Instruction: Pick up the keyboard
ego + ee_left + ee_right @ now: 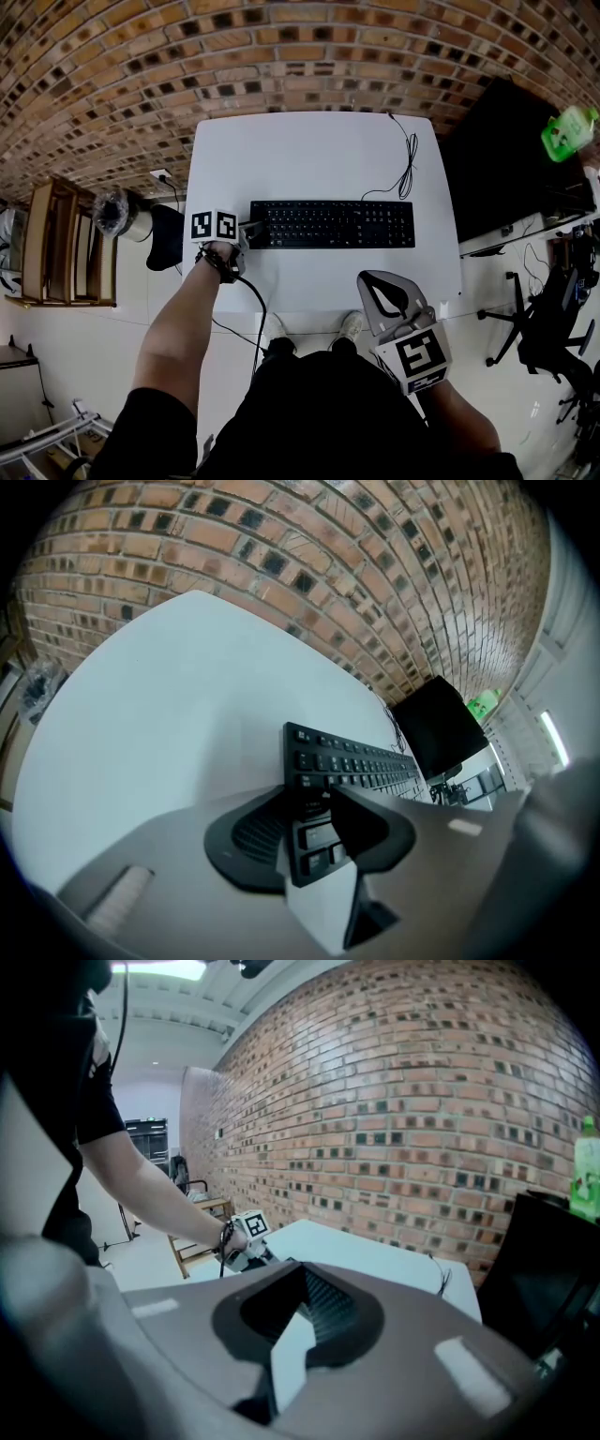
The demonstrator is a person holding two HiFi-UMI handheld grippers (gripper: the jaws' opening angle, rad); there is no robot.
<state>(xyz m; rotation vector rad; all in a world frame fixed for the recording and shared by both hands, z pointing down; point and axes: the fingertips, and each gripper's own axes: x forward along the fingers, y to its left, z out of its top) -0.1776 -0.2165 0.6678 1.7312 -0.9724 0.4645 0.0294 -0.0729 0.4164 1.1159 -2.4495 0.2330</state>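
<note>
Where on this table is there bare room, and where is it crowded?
Free: the wide stretch between keyboard and the table's far edge, left of the cable; a narrower strip along the near edge. Crowded: the keyboard's left end, at the left hand-held gripper.

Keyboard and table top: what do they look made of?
Keyboard: looks like black plastic with a matt finish; low flat keys, hardly any shine under the room light. Table top: white, smooth, with a faint even sheen and no visible grain; probably laminate or painted board, can't tell which.
</note>
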